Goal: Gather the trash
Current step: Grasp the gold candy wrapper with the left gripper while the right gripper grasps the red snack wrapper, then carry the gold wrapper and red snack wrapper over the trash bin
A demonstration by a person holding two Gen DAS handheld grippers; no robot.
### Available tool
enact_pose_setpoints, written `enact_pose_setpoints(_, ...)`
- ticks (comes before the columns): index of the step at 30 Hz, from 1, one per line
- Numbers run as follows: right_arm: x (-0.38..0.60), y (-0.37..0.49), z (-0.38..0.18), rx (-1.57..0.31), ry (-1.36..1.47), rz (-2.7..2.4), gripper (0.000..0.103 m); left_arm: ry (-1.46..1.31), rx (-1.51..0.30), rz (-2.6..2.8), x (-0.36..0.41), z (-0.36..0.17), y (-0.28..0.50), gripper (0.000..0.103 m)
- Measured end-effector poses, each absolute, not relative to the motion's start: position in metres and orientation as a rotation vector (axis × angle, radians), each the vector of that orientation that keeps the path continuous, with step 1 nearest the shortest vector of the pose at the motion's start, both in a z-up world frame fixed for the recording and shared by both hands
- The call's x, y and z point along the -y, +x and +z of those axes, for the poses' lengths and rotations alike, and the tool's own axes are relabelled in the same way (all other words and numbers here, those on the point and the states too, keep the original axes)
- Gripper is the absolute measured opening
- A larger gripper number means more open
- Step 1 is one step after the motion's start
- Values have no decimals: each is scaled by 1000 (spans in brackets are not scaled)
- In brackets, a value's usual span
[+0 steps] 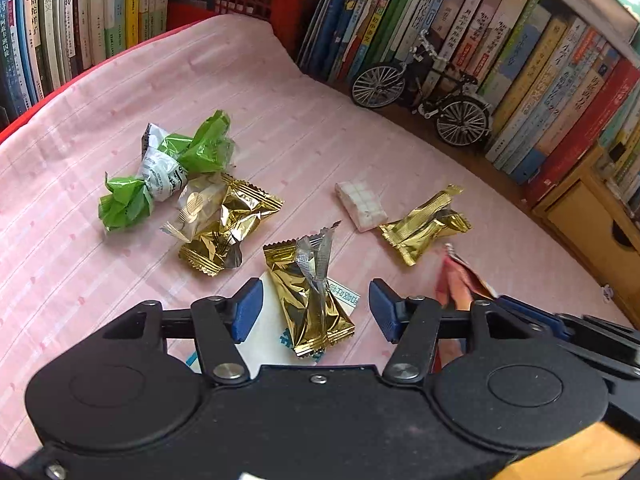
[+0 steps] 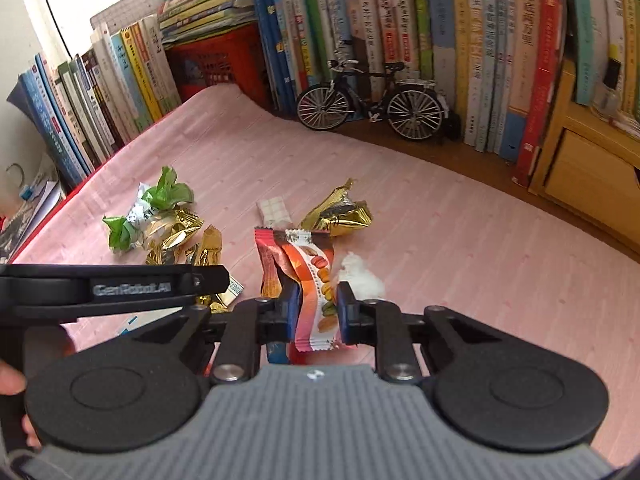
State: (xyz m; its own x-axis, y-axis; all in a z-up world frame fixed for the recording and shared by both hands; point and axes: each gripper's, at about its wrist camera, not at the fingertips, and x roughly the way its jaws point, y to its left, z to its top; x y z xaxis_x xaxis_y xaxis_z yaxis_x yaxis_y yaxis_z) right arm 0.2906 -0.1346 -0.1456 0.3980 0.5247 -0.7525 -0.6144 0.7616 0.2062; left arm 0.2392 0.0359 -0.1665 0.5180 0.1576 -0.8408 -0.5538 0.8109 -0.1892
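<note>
The right gripper (image 2: 318, 312) is pinching the red macaron wrapper (image 2: 308, 280), just in front of the gold wrapper (image 2: 340, 214); its slick film could be slipping free. The left gripper (image 1: 316, 308) is hanging open around another gold wrapper (image 1: 310, 296), gripping nothing.

Model bicycle (image 2: 370, 98) before upright books (image 2: 400, 20); red crate (image 2: 216, 60) behind, contents unclear.

The left gripper (image 1: 316, 309) stands open around a gold wrapper (image 1: 310, 300), apparently not gripping it.
</note>
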Motion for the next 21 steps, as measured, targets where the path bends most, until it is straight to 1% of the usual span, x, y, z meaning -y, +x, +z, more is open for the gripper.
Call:
enact_pose_setpoints(1, 139, 290, -144, -909, -96, 716, 24, -479, -942, 455, -36, -170, 242, 38)
enact_pose_setpoints(2, 142, 289, -143, -907, -86, 709, 24, -494, -944, 454, -36, -173, 242, 25)
enact_pose_setpoints(4, 148, 287, -142, -906, -68, 694, 23, -510, -910, 438, -34, -168, 238, 23)
enact_pose_setpoints(10, 165, 283, -137, -916, 9, 664, 21, -427, -854, 376, -16, -136, 227, 21)
enact_pose_setpoints(12, 167, 280, -134, -914, 24, 662, 18, -430, -844, 368, -13, -128, 222, 20)
enact_pose_setpoints(13, 169, 277, -132, -913, 33, 660, 13, -424, -840, 366, -11, -125, 220, 20)
enact_pose_setpoints(19, 176, 260, -121, -909, 46, 645, 13, -391, -827, 355, 1, -108, 194, 21)
enact_pose_setpoints(21, 177, 253, -119, -929, 27, 662, 21, -386, -825, 357, 2, -104, 182, 21)
